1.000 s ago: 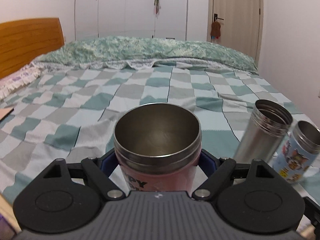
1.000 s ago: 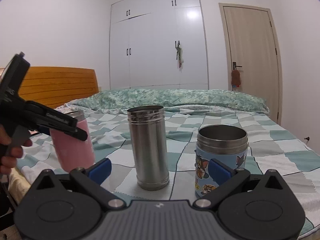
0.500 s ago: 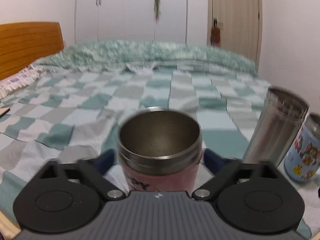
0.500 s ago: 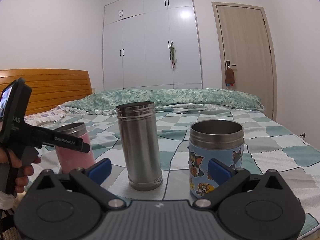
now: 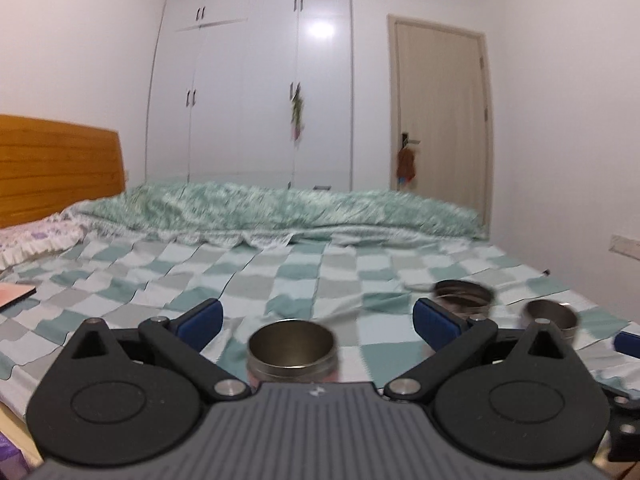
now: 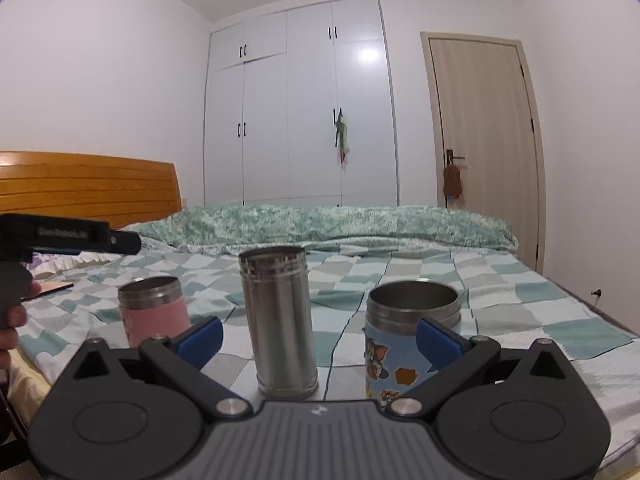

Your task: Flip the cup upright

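Beside pink cup: steel flask, cartoon cup.

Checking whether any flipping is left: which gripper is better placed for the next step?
Neither is needed: the pink cup, steel flask and cartoon cup all stand upright. If anything, the left gripper, open above the pink cup.

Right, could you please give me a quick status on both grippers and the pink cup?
Left gripper open, clear of the cup. Right gripper open, empty. Pink cup upright on the bed, mouth up. Steel flask and cartoon cup stand alongside.
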